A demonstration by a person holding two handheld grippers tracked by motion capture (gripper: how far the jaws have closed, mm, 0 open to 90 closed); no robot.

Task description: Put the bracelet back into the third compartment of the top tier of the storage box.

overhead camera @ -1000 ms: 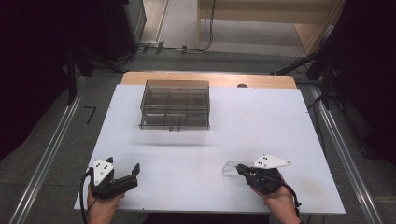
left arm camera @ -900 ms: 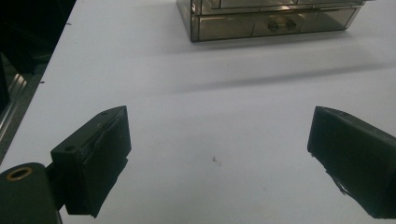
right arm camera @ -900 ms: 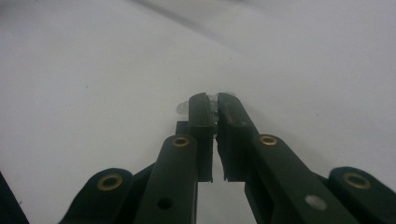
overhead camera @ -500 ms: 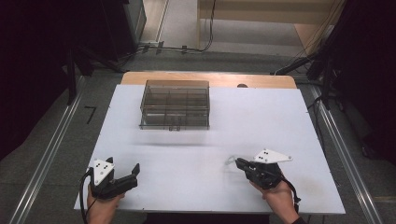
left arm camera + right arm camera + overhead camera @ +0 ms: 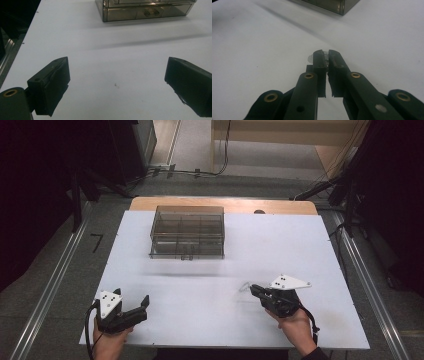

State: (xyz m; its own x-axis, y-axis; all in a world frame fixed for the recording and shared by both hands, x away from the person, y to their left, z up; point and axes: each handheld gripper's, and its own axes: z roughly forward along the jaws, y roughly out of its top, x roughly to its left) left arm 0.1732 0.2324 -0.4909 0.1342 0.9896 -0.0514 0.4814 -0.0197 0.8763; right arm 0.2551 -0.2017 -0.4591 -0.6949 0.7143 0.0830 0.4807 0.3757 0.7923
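Your right gripper (image 5: 252, 289) is clamped on a small clear piece (image 5: 325, 55), with the smoky drawer box (image 5: 187, 231) ahead and leftward, nearer it than your wide-open left gripper (image 5: 131, 307).

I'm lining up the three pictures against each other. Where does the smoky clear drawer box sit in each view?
High view: the drawer box stands at the table's far middle, left of centre.
Left gripper view: top edge, right of centre, drawer fronts facing the camera.
Right gripper view: one corner at the top edge.
Shared landmark: the white tabletop it stands on.
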